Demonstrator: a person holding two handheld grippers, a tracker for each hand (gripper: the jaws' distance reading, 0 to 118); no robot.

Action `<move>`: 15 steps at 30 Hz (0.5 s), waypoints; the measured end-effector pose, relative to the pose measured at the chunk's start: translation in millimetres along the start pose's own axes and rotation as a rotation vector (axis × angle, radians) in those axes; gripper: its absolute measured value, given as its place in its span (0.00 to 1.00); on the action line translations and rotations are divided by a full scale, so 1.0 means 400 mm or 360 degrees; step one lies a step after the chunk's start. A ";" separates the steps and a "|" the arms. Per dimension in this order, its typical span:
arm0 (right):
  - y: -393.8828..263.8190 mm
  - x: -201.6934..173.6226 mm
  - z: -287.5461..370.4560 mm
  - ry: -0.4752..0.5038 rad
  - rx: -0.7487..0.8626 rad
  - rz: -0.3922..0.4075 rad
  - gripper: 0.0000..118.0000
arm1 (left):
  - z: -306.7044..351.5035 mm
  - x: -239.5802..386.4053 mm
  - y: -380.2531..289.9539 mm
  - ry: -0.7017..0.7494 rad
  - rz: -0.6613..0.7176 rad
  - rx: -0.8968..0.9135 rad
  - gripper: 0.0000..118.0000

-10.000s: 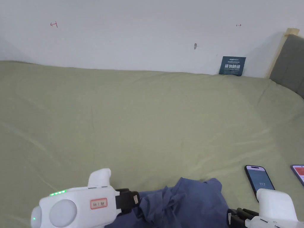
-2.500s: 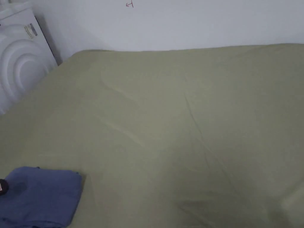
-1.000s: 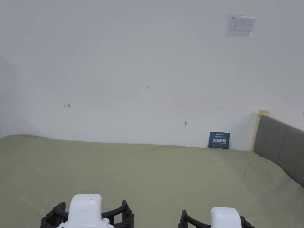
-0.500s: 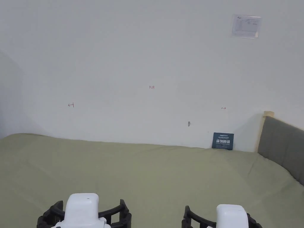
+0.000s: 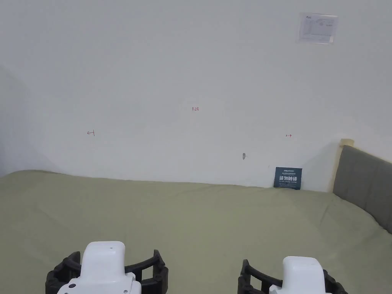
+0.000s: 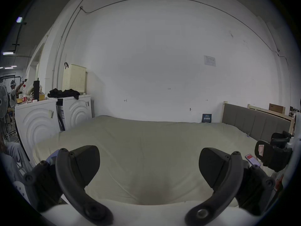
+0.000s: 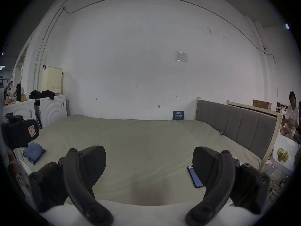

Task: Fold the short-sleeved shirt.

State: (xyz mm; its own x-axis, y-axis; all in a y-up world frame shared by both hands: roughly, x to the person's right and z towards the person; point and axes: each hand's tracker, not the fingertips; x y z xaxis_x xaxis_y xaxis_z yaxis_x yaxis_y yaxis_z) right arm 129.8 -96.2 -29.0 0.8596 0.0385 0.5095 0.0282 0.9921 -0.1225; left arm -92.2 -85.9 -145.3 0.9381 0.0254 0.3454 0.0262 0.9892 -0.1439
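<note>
The blue short-sleeved shirt lies folded in a small stack near the left end of the green bed sheet, apart from both grippers. My left gripper hovers low over the near part of the bed; in the left gripper view its jaws stand wide apart with nothing between them. My right gripper is beside it, a little to the right. The right gripper view shows its jaws spread just as wide and holding nothing.
A grey headboard bounds the bed on the right, a white wall at the back. A phone lies on the sheet by my right gripper, another phone farther right. Washing machines stand left; a person sits far right.
Ten seconds ago the shirt lay crumpled between the grippers; it then lay folded at the left. Over the last second both open grippers have barely moved; the head camera shifted a little.
</note>
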 end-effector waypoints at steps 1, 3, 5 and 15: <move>0.001 -0.002 0.001 -0.0001 0.0015 0.0010 0.93 | -0.001 0.001 0.000 -0.0001 -0.0003 -0.0003 1.00; 0.007 -0.004 0.001 0.0010 0.0016 0.0019 0.93 | -0.003 -0.001 0.000 0.0003 -0.0007 -0.0010 1.00; 0.012 -0.005 0.001 0.0024 0.0016 0.0010 0.93 | -0.005 -0.003 0.000 -0.0002 -0.0001 -0.0016 1.00; 0.026 -0.009 -0.006 0.0038 0.0017 -0.0014 0.93 | -0.009 -0.016 0.016 -0.0015 0.0003 -0.0013 1.00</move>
State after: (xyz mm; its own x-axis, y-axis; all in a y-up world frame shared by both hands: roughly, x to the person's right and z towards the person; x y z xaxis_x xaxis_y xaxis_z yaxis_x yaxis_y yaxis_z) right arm 128.2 -86.3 -34.0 0.8713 0.0270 0.4900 0.0305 0.9936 -0.1089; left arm -96.7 -80.4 -151.9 0.9349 0.0289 0.3538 0.0270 0.9880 -0.1519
